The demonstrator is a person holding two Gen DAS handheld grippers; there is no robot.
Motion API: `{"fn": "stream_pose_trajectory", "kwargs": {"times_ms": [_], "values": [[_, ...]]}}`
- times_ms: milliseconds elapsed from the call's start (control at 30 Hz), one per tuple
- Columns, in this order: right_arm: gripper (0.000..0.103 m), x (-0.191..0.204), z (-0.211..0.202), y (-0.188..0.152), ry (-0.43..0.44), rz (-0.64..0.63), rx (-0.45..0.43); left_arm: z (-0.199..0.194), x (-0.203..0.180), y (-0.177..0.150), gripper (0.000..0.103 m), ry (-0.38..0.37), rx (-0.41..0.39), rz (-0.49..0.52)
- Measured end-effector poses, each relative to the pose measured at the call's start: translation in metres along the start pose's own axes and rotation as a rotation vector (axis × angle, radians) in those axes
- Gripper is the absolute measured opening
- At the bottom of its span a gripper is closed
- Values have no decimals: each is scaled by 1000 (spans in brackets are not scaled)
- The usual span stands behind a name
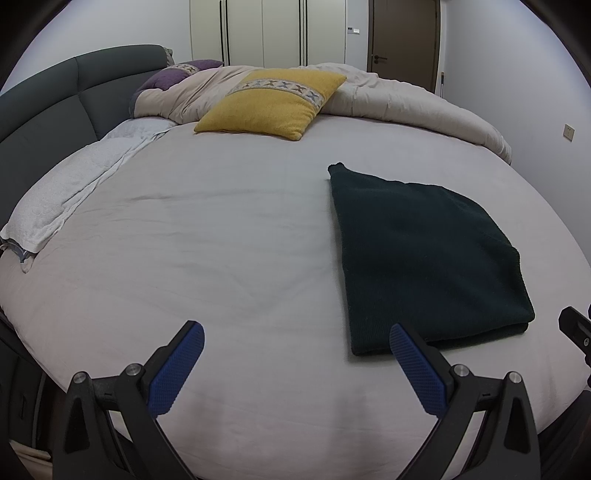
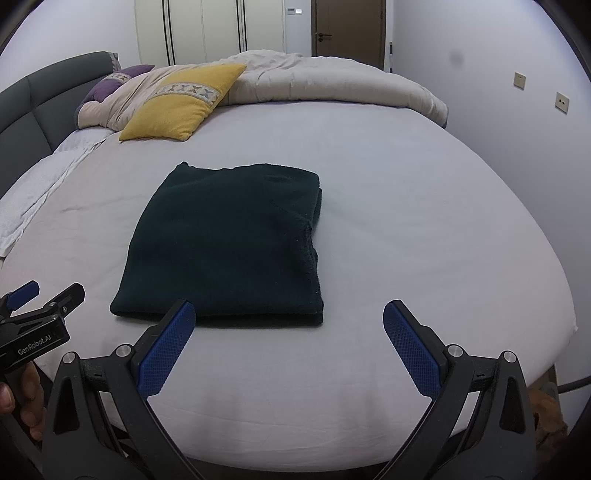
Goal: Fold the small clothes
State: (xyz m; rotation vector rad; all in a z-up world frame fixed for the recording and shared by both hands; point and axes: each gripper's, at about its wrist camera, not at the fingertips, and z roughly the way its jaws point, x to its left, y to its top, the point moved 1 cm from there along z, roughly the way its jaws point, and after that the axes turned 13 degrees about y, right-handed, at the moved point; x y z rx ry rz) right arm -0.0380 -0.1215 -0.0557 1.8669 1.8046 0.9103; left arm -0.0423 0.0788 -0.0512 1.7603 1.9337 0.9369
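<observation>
A dark green knitted garment [image 1: 421,258] lies folded into a flat rectangle on the pale bed sheet [image 1: 221,240]. In the right wrist view the same garment [image 2: 225,243] sits ahead and slightly left, its thick folded edge facing me. My left gripper [image 1: 295,339] is open over bare sheet, its right fingertip just in front of the garment's near left corner. My right gripper [image 2: 288,314] is open too, holding nothing, with its left fingertip close to the garment's near edge. The left gripper [image 2: 40,299] also shows at the left of the right wrist view, held by a hand.
A yellow cushion [image 1: 273,103] and a rumpled beige duvet [image 1: 406,99] lie at the far side of the bed. A white towel-covered pillow [image 1: 70,188] runs along the grey headboard [image 1: 40,110]. Wardrobe doors [image 1: 266,29] and a brown door [image 1: 404,40] stand behind.
</observation>
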Motion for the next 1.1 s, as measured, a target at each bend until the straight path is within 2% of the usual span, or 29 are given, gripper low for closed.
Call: {"fn": "stream_pose_trajectory", "kwargs": {"times_ms": [1100], "values": [[103, 0, 8, 0, 8, -3, 13, 6, -3, -5, 103, 16, 10, 20]]}}
